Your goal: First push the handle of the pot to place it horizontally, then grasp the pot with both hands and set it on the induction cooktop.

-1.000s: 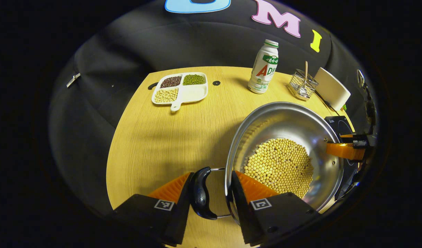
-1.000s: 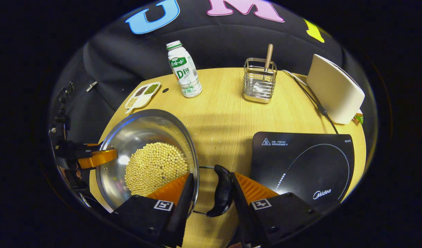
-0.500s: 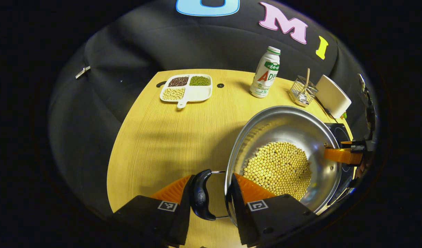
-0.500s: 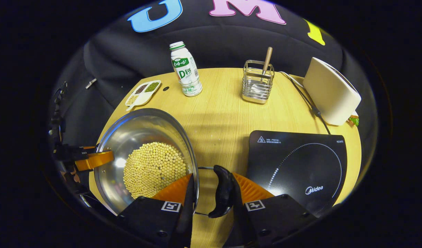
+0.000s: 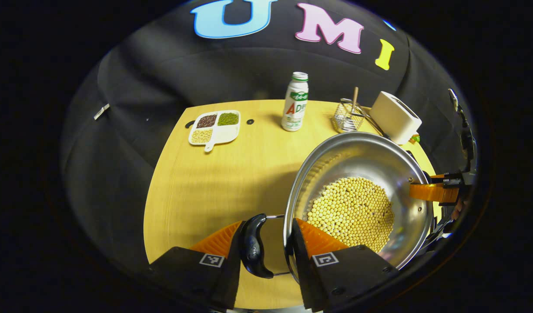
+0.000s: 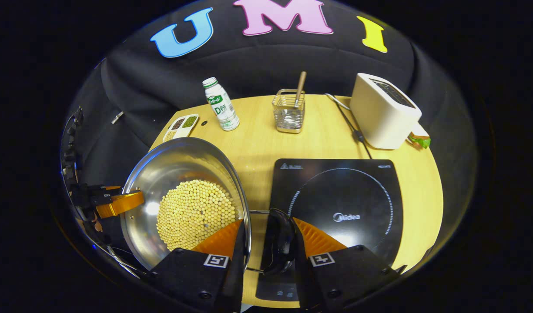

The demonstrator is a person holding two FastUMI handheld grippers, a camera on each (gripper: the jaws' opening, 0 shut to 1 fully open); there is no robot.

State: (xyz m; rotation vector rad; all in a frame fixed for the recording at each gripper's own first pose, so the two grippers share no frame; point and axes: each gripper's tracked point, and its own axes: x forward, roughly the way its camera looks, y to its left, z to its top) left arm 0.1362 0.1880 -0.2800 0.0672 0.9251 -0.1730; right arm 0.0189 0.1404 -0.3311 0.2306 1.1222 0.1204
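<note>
A steel pot [image 5: 362, 158] with soybeans [image 5: 351, 211] in it hangs above the wooden table, held from both sides. My left gripper [image 5: 266, 237] is shut on the pot's left black handle [image 5: 253, 252], one finger outside the handle and one inside the rim. My right gripper [image 6: 268, 239] is shut the same way on the right handle [image 6: 278, 245] of the pot [image 6: 175, 165]. The black induction cooktop [image 6: 340, 204] lies just right of the pot, below the right handle. Each gripper also appears at the far rim in the other's view.
At the back of the table stand a milk bottle [image 6: 220, 104], a wire holder [image 6: 288, 113] with a wooden-handled utensil, and a white toaster [image 6: 383, 111] with its cable [image 6: 355, 130]. A divided plate [image 5: 214, 128] of beans sits back left.
Both grippers have lifted the pot higher and carried it to the right. The cooktop has come closer, and its left edge now lies under the right handle.
</note>
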